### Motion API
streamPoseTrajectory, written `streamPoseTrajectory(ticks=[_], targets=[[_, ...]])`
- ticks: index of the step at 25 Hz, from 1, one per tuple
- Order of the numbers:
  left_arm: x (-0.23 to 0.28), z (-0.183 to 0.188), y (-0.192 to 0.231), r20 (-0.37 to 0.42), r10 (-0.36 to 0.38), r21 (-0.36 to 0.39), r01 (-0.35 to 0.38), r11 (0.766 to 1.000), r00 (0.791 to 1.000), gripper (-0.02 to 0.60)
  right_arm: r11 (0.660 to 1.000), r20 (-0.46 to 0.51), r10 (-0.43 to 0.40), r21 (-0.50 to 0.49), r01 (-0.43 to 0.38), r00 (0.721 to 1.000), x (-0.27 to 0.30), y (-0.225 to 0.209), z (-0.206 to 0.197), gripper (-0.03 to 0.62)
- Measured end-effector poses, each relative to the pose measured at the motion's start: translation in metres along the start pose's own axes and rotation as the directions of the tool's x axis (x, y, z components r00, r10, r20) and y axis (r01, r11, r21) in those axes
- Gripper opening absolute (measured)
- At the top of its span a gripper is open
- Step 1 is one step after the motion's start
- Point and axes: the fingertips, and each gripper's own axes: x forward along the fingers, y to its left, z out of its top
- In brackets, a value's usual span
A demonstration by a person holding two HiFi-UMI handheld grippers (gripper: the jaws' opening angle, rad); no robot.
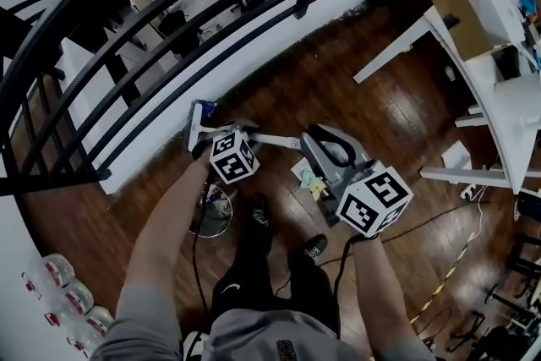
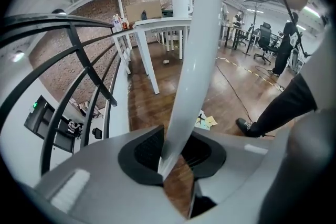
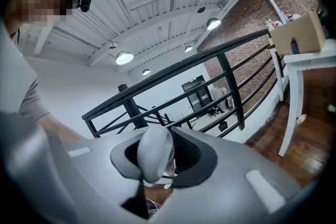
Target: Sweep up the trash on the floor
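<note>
Scraps of paper trash lie on the dark wood floor just ahead of my shoes, and the same trash shows past the jaws in the left gripper view. My left gripper is shut on the long white broom handle, which runs up and away between its pads. The handle and a blue-tipped head show near the railing. My right gripper is shut on a rounded grey handle end. The grey dustpan hangs beside the trash.
A black railing with a white base borders the floor at the left. White desks with a cardboard box stand at the right. A round bin sits by my left foot. Cables cross the floor, and bottles stand at lower left.
</note>
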Motion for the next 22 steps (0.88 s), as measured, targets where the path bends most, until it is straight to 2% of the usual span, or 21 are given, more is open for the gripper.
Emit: streamPoseTrajectory(ticks=[5,12,17,22], targets=[[0.040,0.012,-0.012,0.042,-0.048,0.000,0.048,0.999,0.998,0.081,0.998,-0.042,-0.052,-0.035,0.051,0.998,-0.002,-0.017,-0.016,0.071],[0.074,0.062,-0.041,0.097,-0.125,0.051,0.121,0.991,0.987,0.081,0.988,-0.028,-0.152,-0.031,0.151,0.988,-0.043,-0.051,-0.013,0.072],[0.072,0.085,-0.050,0.087,-0.140,0.113,0.130,0.985,0.986,0.078,0.985,0.009,-0.170,-0.011,0.170,0.985,-0.068,-0.058,-0.003,0.072],[0.082,0.083,-0.032,0.071,-0.143,0.150,0.131,0.980,0.987,0.078,0.979,0.032,-0.202,0.010,0.202,0.979,-0.058,-0.069,-0.005,0.072]])
